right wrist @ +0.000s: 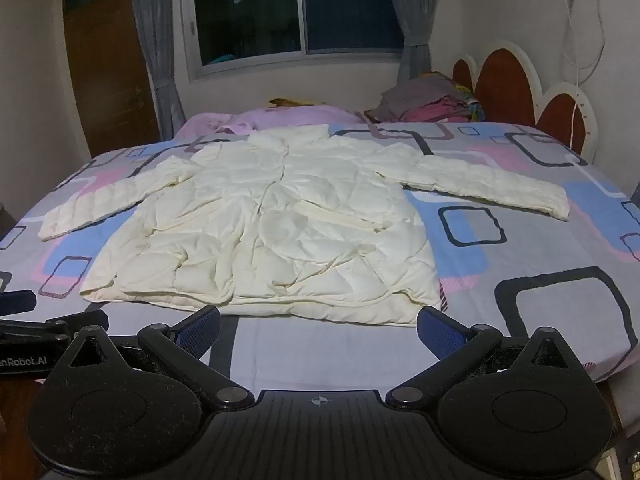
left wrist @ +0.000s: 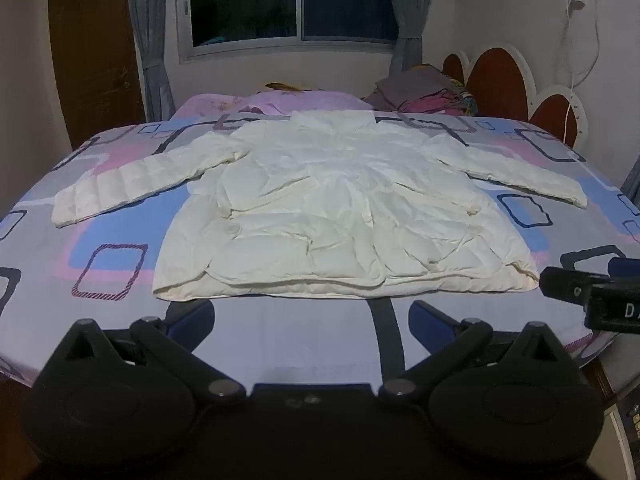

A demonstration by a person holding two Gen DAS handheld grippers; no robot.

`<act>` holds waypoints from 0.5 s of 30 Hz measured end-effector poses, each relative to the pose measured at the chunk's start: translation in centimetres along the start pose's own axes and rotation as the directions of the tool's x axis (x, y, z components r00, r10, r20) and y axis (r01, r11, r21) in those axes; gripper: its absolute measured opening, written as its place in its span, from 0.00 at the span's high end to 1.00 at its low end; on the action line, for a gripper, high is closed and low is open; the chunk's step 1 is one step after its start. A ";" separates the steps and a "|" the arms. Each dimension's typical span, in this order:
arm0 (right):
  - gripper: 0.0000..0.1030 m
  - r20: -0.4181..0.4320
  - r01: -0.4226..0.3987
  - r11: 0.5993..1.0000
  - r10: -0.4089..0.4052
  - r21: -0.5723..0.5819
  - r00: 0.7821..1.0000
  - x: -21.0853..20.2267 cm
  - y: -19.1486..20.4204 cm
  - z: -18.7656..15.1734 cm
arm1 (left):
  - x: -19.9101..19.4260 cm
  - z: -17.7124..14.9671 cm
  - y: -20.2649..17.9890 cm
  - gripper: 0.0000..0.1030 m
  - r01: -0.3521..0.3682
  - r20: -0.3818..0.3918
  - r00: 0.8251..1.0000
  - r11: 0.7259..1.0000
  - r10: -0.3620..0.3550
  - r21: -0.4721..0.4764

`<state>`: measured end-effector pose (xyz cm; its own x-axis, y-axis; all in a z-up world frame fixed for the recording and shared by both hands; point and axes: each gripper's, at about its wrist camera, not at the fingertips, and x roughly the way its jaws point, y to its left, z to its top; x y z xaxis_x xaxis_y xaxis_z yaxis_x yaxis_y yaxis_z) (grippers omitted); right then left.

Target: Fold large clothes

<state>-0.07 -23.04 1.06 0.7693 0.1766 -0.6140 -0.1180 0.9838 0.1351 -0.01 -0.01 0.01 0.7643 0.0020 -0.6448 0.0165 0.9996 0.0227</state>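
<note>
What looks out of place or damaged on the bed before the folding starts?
Nothing looks damaged or spilled. The white jacket lies flat on the bed with both sleeves spread out; its surface is only wrinkled. Both the left gripper and right gripper are open and hold nothing. A pile of clothes sits by the headboard.

Home bedroom, bed (left wrist: 280, 344) with patterned sheet in grey, blue and pink, scalloped red-and-white headboard (right wrist: 516, 80), dark window (right wrist: 296, 8) flanked by grey curtains (right wrist: 156, 40), wooden door (right wrist: 108, 72), pile of folded clothes (right wrist: 428, 106) near the headboard
</note>
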 end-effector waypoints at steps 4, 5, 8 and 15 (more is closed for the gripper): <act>0.00 0.005 -0.001 1.000 0.001 0.000 1.000 0.0 0.0 0.0 | 0.0 0.0 0.0 0.00 0.003 0.003 1.000 1.000 -0.003 -0.001; 0.00 0.005 -0.001 1.000 0.001 0.000 1.000 0.0 0.1 0.0 | -0.1 0.0 0.1 0.00 0.003 0.010 1.000 1.000 -0.003 -0.005; 0.00 0.007 -0.002 1.000 0.002 0.001 1.000 0.0 0.1 0.0 | -0.1 0.0 0.1 0.00 0.004 0.008 1.000 1.000 -0.004 -0.006; 0.00 0.000 0.000 1.000 0.000 0.005 1.000 0.2 0.0 0.1 | 0.0 0.0 0.1 0.00 0.002 0.007 1.000 1.000 -0.002 -0.007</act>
<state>0.11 -23.03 1.00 0.7694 0.1762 -0.6139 -0.1147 0.9837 0.1386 -0.02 0.06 0.07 0.7687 -0.0004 -0.6397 0.0137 0.9998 0.0159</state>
